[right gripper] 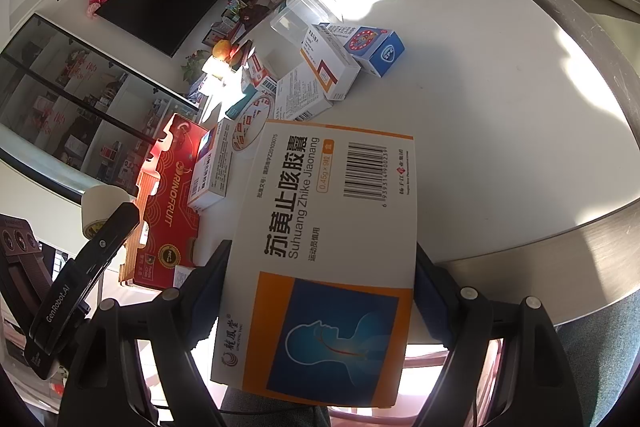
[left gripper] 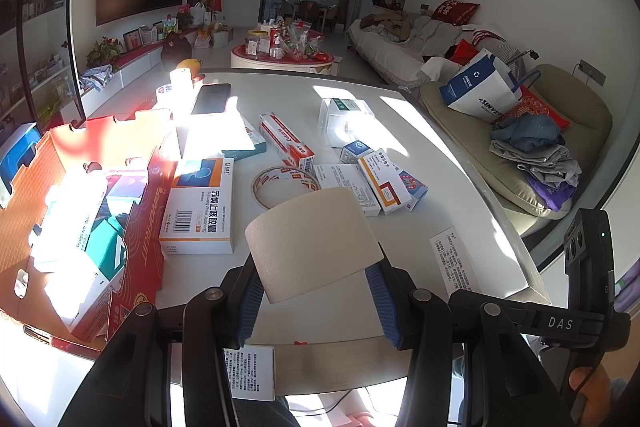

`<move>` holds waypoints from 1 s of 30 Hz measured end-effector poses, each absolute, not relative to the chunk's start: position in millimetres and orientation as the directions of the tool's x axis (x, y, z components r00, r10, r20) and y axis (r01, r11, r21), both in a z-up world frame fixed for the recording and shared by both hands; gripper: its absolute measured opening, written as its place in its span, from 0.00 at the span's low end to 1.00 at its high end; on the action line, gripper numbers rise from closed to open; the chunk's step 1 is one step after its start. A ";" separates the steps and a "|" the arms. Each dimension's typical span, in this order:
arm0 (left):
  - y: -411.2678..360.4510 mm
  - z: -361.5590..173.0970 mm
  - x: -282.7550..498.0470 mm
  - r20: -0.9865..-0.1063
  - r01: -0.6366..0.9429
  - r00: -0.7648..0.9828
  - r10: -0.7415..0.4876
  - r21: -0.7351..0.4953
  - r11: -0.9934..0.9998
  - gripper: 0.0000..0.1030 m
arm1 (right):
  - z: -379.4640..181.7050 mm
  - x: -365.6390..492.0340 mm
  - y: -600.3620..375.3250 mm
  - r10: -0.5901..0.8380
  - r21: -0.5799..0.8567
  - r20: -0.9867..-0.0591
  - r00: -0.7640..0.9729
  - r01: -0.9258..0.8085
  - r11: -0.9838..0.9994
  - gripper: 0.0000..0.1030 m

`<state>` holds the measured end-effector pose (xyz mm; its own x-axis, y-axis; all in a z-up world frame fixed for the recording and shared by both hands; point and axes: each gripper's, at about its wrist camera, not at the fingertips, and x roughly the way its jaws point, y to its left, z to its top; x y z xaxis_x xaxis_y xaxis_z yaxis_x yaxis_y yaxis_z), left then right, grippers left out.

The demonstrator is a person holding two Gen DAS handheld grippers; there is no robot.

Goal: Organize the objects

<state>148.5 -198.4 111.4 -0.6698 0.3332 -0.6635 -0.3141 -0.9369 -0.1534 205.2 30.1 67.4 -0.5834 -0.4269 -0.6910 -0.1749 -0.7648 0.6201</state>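
Currently, by label:
Left gripper [left gripper: 316, 301]: clenched on a beige tape roll [left gripper: 314, 241], its blue pads pressing the roll's two sides; the roll is lifted clear of the surface [left gripper: 440, 155].
Right gripper [right gripper: 320, 303]: grasping a white-and-orange medicine box [right gripper: 324, 251] across its width, barcode end pointing away from the camera, held above the near edge of the surface.
Red carton [left gripper: 80, 163]: open, at the left edge of the surface, with several medicine packs inside in bright sun.
Second white-and-orange box [left gripper: 200, 207]: lying flat just beside the red carton's wall.
Clear tape ring [left gripper: 286, 187]: flat on the surface, just beyond the held roll.
Loose boxes: a red-and-white carton [left gripper: 286, 141], a clear plastic case [left gripper: 344, 121] and a cluster of small packs [left gripper: 380, 179] toward the middle and right.
Leaflets: one paper sheet [left gripper: 454, 259] near the right rim, another [left gripper: 250, 371] at the near edge.
Phone [left gripper: 211, 99]: dark, face up, at the far left.
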 end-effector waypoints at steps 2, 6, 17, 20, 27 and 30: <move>-198.1 111.5 148.5 -0.663 -0.314 -0.670 0.333 -0.153 -0.937 0.51 | 67.3 205.0 30.2 -0.428 0.621 -0.691 -0.582 -0.174 -0.765 0.79; -198.0 111.4 148.6 -0.664 -0.314 -0.669 0.334 -0.154 -0.937 0.51 | 67.2 204.8 30.2 -0.428 0.620 -0.691 -0.583 -0.174 -0.765 0.79; -204.2 116.5 146.9 -0.652 -0.302 -0.672 0.351 -0.192 -0.934 0.51 | 67.0 204.5 27.7 -0.430 0.617 -0.693 -0.578 -0.169 -0.769 0.79; -211.2 120.6 145.4 -0.641 -0.291 -0.684 0.349 -0.199 -0.936 0.51 | 73.2 195.9 18.8 -0.442 0.610 -0.693 -0.570 -0.137 -0.781 0.79; -266.9 141.6 142.3 -0.591 -0.177 -0.765 0.256 -0.190 -0.966 0.51 | 117.0 144.0 -56.0 -0.553 0.603 -0.633 -0.542 0.102 -0.791 0.79; -307.2 147.5 140.8 -0.575 -0.085 -0.801 0.165 -0.164 -0.983 0.51 | 137.2 117.5 -103.2 -0.611 0.598 -0.604 -0.512 0.216 -0.772 0.79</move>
<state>140.8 -307.2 147.5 -0.8014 0.1653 -0.5748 -0.0851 -0.9828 -0.1640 117.5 -103.2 137.2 -0.5122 -0.6109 -0.6038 0.2163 -0.7720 0.5976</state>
